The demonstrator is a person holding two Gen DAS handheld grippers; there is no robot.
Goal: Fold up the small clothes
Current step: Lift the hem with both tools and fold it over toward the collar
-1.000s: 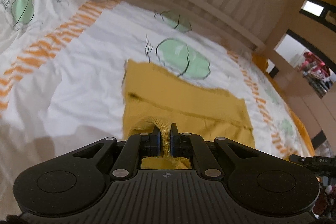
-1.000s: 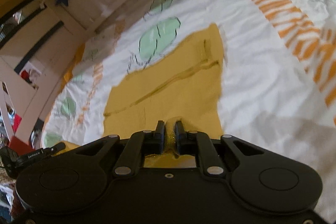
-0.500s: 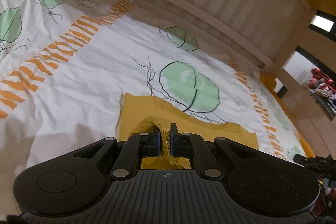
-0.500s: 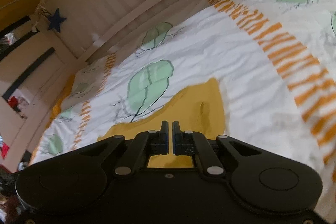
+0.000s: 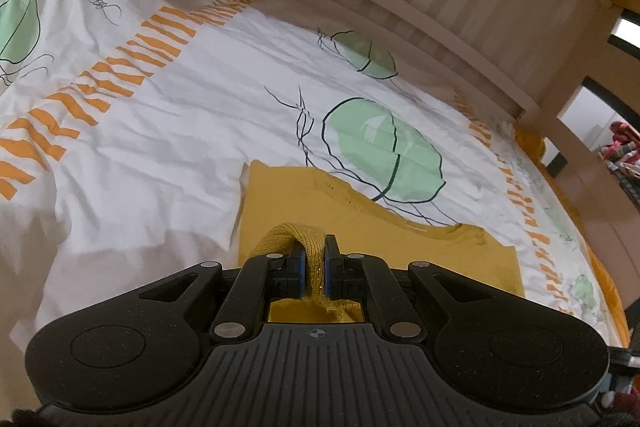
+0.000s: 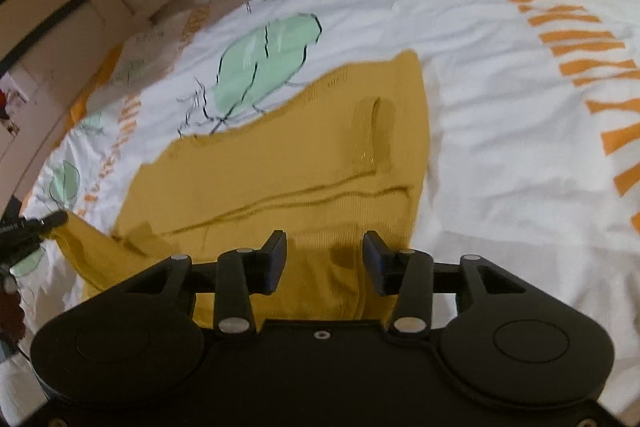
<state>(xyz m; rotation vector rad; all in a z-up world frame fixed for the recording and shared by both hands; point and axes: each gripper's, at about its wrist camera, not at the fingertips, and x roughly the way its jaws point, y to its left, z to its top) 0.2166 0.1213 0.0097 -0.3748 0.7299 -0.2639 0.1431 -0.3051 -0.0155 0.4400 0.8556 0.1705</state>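
You are working on a mustard-yellow knit garment (image 6: 280, 163) that is lying flat on the white bedcover (image 5: 160, 147), just below a printed green leaf (image 5: 380, 151). It is showing ribbed texture, a long horizontal seam and a short raised fold near its right edge. Your left gripper (image 5: 314, 259) is pinching a bunched ribbed hem of the garment, jaws nearly together. Your right gripper (image 6: 324, 251) has just been opening; its jaws are standing apart above the fabric, pads not pressing on it, and the cloth below is lying loose.
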